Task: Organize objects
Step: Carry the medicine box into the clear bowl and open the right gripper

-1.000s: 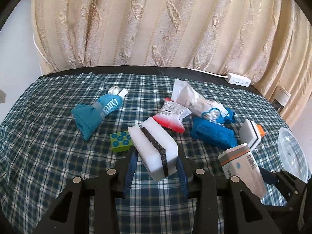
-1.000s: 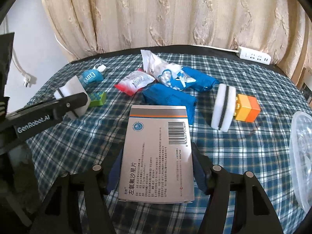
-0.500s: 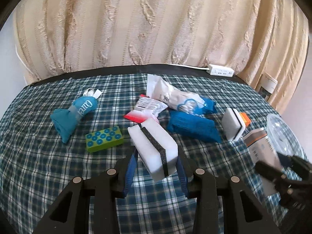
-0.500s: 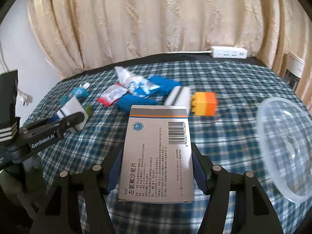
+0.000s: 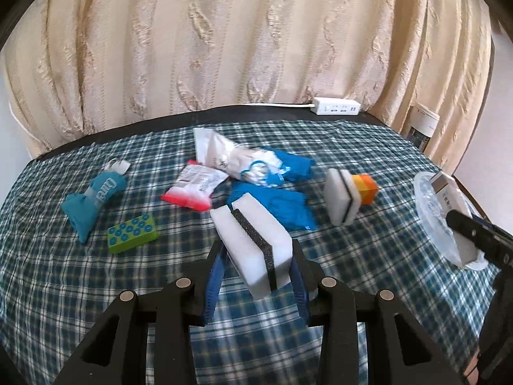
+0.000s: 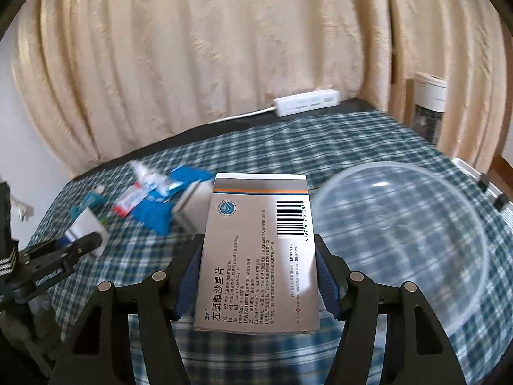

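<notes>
My left gripper (image 5: 256, 250) is shut on a white sponge (image 5: 253, 240) with a black stripe, held above the plaid tablecloth. My right gripper (image 6: 258, 256) is shut on a grey medicine box (image 6: 256, 256) with a barcode, just left of a clear plastic bowl (image 6: 407, 250). In the left wrist view the box (image 5: 449, 192) and right gripper (image 5: 474, 237) are over the bowl (image 5: 433, 211) at the far right. The left gripper (image 6: 77, 243) shows at the left of the right wrist view.
On the cloth lie a teal pouch (image 5: 93, 199), a green brick (image 5: 131, 232), a red-edged packet (image 5: 195, 186), a white bag (image 5: 237, 160), blue packs (image 5: 285, 205), a second sponge (image 5: 340, 195) against an orange block (image 5: 365, 187). A power strip (image 5: 336, 109) and curtain are behind.
The right gripper has carried the medicine box right to the clear bowl. The left gripper, still holding the sponge, has turned slightly right, so the objects have shifted left in its view.
</notes>
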`<state>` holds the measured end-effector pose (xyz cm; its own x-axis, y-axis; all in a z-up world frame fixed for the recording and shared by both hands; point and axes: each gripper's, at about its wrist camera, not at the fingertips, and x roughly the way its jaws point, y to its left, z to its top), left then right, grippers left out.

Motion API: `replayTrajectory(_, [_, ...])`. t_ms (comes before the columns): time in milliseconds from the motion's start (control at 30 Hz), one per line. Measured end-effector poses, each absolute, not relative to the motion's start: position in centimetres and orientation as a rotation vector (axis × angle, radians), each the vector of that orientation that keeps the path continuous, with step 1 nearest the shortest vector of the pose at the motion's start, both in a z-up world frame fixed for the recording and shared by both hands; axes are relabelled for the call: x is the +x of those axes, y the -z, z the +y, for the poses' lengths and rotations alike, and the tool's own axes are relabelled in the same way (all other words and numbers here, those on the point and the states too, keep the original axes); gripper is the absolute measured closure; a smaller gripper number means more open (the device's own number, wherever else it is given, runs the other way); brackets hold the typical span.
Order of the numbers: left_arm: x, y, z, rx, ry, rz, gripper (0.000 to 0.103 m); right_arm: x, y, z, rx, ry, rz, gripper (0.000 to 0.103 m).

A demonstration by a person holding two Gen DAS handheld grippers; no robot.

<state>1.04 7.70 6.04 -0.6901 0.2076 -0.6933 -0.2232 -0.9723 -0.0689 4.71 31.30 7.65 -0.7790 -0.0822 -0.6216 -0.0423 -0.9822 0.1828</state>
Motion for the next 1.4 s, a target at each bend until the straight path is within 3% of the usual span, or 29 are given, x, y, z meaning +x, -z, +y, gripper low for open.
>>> replayTrajectory(500, [1.4, -6.3, 14.0, -1.085, -2.597, 0.120, 0.062, 5.7, -6.9, 41.9, 1.094, 3.141, -0.367, 0.039])
replayTrajectory(1133, [0.8, -6.2, 19.4, -1.085, -2.512, 0.180, 0.061, 3.5, -4.6, 46.4, 1.230, 3.198, -0.259, 0.038])
replayTrajectory(1233, [0.7, -6.2, 20.0, -1.088, -2.501, 0.186, 0.061, 3.5, -4.5, 46.8, 1.239, 3.199, -0.301, 0.027])
replayTrajectory(1400, [0.6, -6.2, 21.3, -1.088, -2.474, 0.203, 0.061, 4.1, -4.7, 47.2, 1.213, 3.203, -0.353, 0.026])
